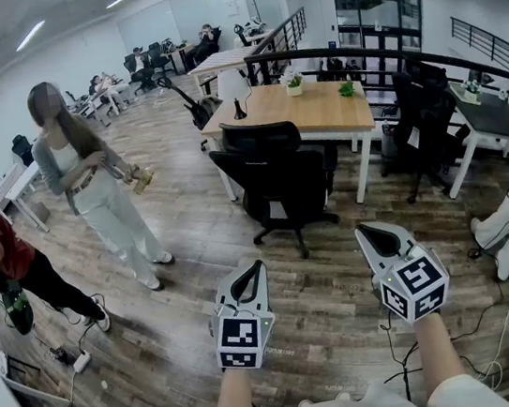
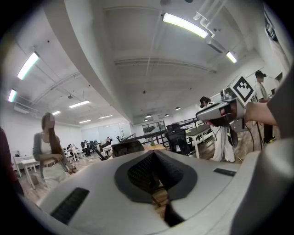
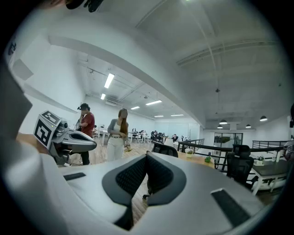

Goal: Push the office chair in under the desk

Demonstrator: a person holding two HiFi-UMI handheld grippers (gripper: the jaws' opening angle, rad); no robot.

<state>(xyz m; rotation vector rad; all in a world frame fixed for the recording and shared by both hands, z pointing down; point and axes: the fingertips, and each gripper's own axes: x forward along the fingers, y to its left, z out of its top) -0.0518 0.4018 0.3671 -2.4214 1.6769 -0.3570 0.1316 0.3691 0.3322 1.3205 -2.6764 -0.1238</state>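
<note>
A black office chair [image 1: 281, 179] stands pulled out from the near side of a wooden desk [image 1: 311, 109], its back toward me. Both grippers hang side by side in the air well short of it, apart from the chair. My left gripper [image 1: 251, 277] is shut and holds nothing; in the left gripper view its pads [image 2: 154, 172] meet, with the chair back [image 2: 127, 148] small beyond them. My right gripper [image 1: 380, 238] is shut as well and empty. The right gripper view shows the chair [image 3: 165, 149] just past the closed jaws.
A person in white trousers [image 1: 101, 188] stands left of the chair. Another person in a red top [image 1: 2, 259] bends at the far left. A second black chair [image 1: 422, 120] and a dark desk [image 1: 488, 115] are to the right. Cables [image 1: 500, 322] lie on the wooden floor.
</note>
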